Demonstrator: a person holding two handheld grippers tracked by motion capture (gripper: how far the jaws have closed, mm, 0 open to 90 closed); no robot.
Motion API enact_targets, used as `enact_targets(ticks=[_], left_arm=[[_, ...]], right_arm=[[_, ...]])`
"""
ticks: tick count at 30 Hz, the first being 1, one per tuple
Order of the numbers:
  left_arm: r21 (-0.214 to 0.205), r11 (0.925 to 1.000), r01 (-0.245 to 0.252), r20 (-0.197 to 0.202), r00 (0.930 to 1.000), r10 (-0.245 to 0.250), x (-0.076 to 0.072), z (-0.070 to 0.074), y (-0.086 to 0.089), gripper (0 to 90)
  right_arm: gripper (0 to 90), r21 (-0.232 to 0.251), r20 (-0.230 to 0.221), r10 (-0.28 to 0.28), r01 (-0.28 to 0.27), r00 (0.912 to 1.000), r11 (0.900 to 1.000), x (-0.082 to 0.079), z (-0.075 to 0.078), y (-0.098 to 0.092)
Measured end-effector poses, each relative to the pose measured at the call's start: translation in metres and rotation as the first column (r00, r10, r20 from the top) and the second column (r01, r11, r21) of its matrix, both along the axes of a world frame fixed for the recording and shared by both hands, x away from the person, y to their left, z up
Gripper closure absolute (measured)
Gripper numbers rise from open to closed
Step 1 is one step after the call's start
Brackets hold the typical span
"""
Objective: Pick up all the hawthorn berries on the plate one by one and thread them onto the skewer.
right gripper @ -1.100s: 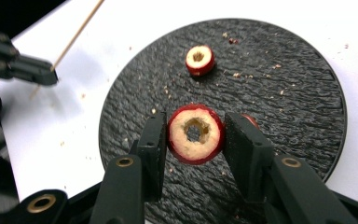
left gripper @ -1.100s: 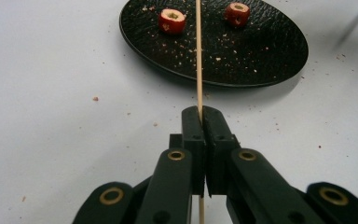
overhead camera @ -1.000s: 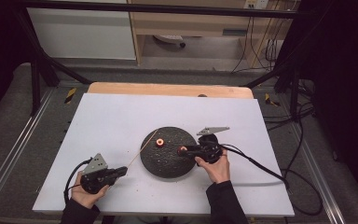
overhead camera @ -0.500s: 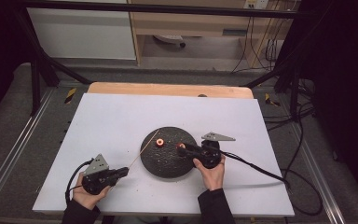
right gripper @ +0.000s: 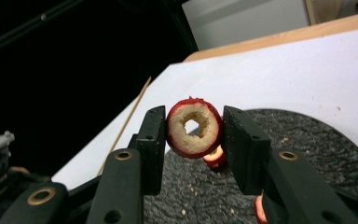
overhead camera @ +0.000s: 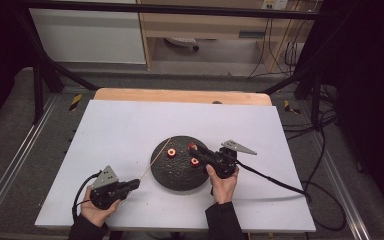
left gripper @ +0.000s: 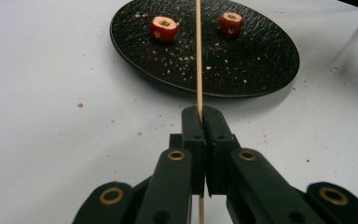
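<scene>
A black round plate (overhead camera: 177, 175) lies mid-table with two cored red fruits on it, one at the left (overhead camera: 171, 153) and one on the right (overhead camera: 195, 161). My right gripper (overhead camera: 194, 147) is shut on a third cored red fruit (right gripper: 195, 127), held just above the plate (right gripper: 307, 140) with its hollow core facing the camera. My left gripper (overhead camera: 136, 184) rests on the table left of the plate, shut on a thin wooden skewer (left gripper: 199, 56) that points out over the plate (left gripper: 261, 70) between the two fruits (left gripper: 164, 28) (left gripper: 230, 23). The skewer (right gripper: 126, 123) runs past at the left in the right gripper view.
Crumbs dot the plate and the white tabletop (overhead camera: 130, 130) around it. A wooden strip (overhead camera: 180, 96) edges the table's far side. Black cables (overhead camera: 275, 182) trail off to the right from the right gripper. Dark frame bars and floor surround the table.
My right gripper has lifted slightly toward the far side of the plate with the red fruit in it, uncovering a fruit on the plate beneath. The left gripper and skewer have stayed put.
</scene>
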State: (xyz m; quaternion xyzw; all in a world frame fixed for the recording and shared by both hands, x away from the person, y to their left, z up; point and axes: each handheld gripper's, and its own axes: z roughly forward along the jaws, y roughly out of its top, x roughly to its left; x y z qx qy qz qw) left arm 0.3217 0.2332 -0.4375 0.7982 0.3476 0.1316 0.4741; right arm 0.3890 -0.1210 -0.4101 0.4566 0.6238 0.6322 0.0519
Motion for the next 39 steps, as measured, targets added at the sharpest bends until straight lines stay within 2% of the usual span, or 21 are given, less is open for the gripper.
enact_targets(ticks=[5,8,13,14,15,18,25,26,27,28,31,32,39], left_arm=[[-0.007,1.0000,0.001,0.005,1.0000,-0.001,-0.001,-0.001,-0.005,88.1],[-0.016,0.9999,0.000,0.011,0.9999,0.000,-0.003,-0.001,-0.010,88.1],[-0.025,0.9997,-0.006,0.014,0.9999,0.007,-0.004,0.000,-0.013,88.1],[-0.031,0.9995,-0.011,0.015,0.9998,0.011,-0.004,0.000,-0.015,88.1],[-0.031,0.9995,-0.011,0.015,0.9998,0.011,-0.004,0.000,-0.015,88.1],[-0.041,0.9990,-0.019,0.017,0.9997,0.020,-0.005,0.000,-0.019,88.1],[-0.049,0.9985,-0.023,0.022,0.9995,0.024,-0.005,0.000,-0.030,88.1],[-0.051,0.9985,-0.019,0.030,0.9993,0.021,-0.005,0.001,-0.035,88.1],[-0.051,0.9985,-0.019,0.030,0.9993,0.021,-0.005,0.001,-0.035,88.1],[-0.051,0.9986,-0.016,0.043,0.9989,0.018,-0.007,0.003,-0.039,88.1],[-0.058,0.9981,-0.019,0.045,0.9988,0.021,-0.007,0.004,-0.043,88.1],[-0.061,0.9979,-0.022,0.048,0.9986,0.025,-0.007,0.005,-0.046,88.1],[-0.074,0.9967,-0.032,0.048,0.9982,0.035,-0.009,0.004,-0.055,88.1]], right_arm=[[61.4,0.048,0.021,-0.025,0.024,0.9995,0.9986,0.001,0.002,0.000],[61.4,0.097,0.031,-0.048,0.044,0.9984,0.9943,0.002,0.004,0.001],[61.4,0.134,0.049,-0.076,0.069,0.9959,0.9885,0.005,0.003,0.003],[61.4,0.157,0.051,-0.085,0.076,0.9951,0.9847,0.006,0.003,0.003],[61.4,0.157,0.051,-0.085,0.076,0.9951,0.9847,0.006,0.003,0.003],[61.4,0.196,0.056,-0.106,0.093,0.9928,0.9761,0.009,0.003,0.005],[61.4,0.233,0.059,-0.128,0.111,0.9900,0.9661,0.013,0.004,0.005],[61.4,0.252,0.046,-0.132,0.116,0.9902,0.9608,0.013,0.004,0.005],[61.4,0.252,0.046,-0.132,0.116,0.9902,0.9608,0.013,0.004,0.005],[61.4,0.271,0.040,-0.136,0.120,0.9899,0.9550,0.015,0.005,0.005],[61.4,0.286,0.040,-0.142,0.125,0.9891,0.9500,0.016,0.006,0.004],[61.4,0.301,0.037,-0.149,0.131,0.9881,0.9447,0.016,0.008,0.003],[61.4,0.330,0.039,-0.166,0.144,0.9854,0.9329,0.018,0.013,0.000]])
